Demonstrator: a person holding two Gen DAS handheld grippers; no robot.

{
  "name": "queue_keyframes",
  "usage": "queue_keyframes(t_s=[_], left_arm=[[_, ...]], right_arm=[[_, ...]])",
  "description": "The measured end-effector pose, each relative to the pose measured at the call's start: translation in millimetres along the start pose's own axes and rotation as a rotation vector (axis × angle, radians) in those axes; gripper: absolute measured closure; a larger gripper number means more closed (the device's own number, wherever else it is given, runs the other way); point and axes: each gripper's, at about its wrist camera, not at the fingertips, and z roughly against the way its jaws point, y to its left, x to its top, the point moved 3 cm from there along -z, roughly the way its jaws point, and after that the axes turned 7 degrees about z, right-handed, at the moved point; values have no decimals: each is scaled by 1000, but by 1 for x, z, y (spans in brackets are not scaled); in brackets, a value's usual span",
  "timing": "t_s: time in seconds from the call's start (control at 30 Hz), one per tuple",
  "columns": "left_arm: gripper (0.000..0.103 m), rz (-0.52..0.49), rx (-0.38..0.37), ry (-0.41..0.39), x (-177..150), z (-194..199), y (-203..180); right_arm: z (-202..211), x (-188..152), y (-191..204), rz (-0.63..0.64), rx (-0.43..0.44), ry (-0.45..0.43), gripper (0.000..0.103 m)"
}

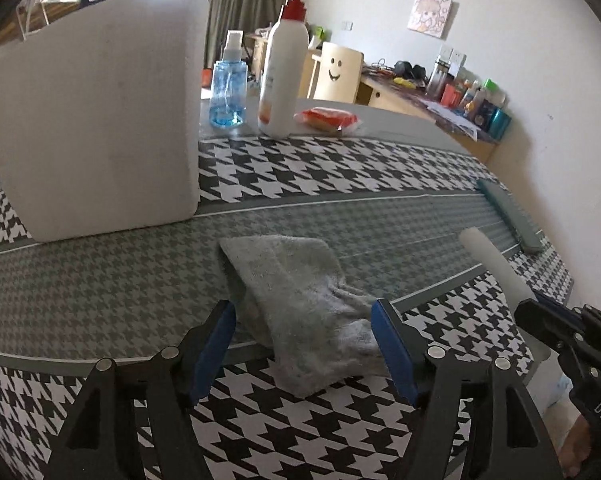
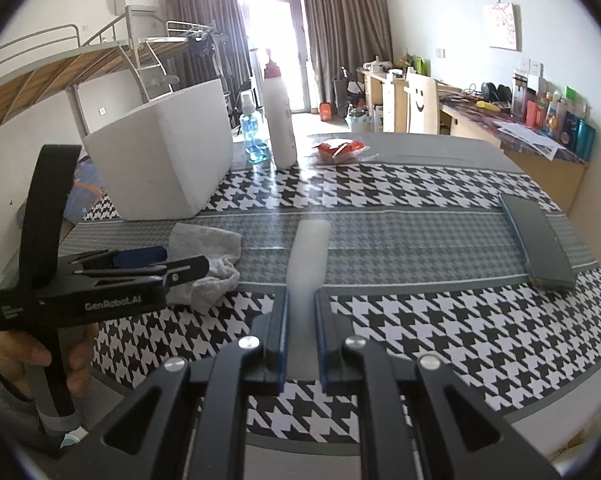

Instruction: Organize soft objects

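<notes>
Left gripper [image 1: 303, 344]: fingers spread wide, blue pads [image 1: 394, 350] facing inward, nothing clamped. A grey towel [image 1: 300, 304] lies crumpled between the two fingers and extends beyond their tips, on the houndstooth tablecloth [image 1: 320, 164]; whether the pads touch the cloth cannot be told. In the right wrist view the same gripper [image 2: 172, 264] appears side-on, with the towel [image 2: 208, 264] at its tips.

Right gripper [image 2: 301, 320]: fingers drawn narrow, clamped on a white foam cylinder [image 2: 306, 260] that projects straight ahead past the fingertips, above the tablecloth [image 2: 420, 320]. In the left wrist view the cylinder [image 1: 490, 264] slants up from the right gripper [image 1: 536, 312] at the lower right, just right of the left gripper's right finger.

Ahead-left of the left fingers: large white foam box [image 1: 96, 120], standing on the cloth, well beyond the towel. Same box [image 2: 164, 160] lies ahead-left of the right fingers.

Further ahead, beyond the box's right edge: blue spray bottle [image 1: 228, 88], then a tall white pump bottle [image 1: 282, 68] with red pump, upright and side by side; a red packet [image 1: 328, 118] lies just right of the pump bottle.

Ahead-right of the right fingers: dark teal flat case [image 2: 538, 240], lying flat near the table's right edge, well apart from the cylinder.

Beyond the table: wooden chair back with smiley face [image 1: 338, 72].
</notes>
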Motion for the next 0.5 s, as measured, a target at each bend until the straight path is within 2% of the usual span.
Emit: queue_keyframes(t_s=[0.13,0.33,0.47,0.5], left_arm=[[45,-13,15,19,-1,-7,-3],[52,-50,50,22,-1,-14,-12],[74,-103,80,19,-2,-19,-20],[82,-118,77,21,-2,-20,-22]], right_arm=[[-4,0,-1,-2,7,7,88],[-7,1,-4,-8,15,8,88],[-8,0,-7,-14,19,9,88],[-9,0,-8,-16,21,10,88]])
